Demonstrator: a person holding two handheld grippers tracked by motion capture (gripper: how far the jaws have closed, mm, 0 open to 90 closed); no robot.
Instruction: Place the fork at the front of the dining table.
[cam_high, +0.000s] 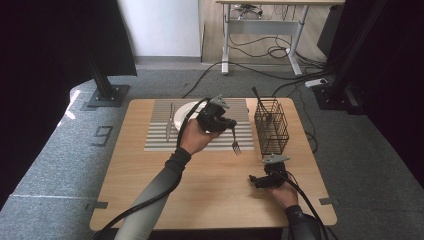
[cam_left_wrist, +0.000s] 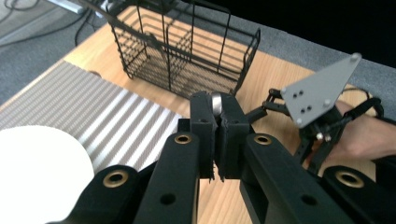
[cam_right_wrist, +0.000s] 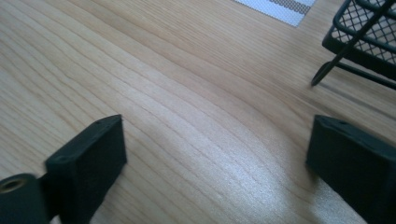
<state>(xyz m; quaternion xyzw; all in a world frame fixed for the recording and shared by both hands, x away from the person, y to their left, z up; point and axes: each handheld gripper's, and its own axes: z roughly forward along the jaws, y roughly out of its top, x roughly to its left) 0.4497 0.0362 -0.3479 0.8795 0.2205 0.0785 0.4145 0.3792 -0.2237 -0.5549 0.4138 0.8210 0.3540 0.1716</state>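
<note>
We can barely make out the fork in the left gripper view, a sliver of metal handle between the left gripper's pinched jaws. From above its full length hangs below that claw, tines down over the striped placemat, long axis nearly upright. The right gripper rests on the wooden table, jaws wide apart, wire cutlery basket beyond it.

Plate on the placemat (knife left), basket right.
</note>
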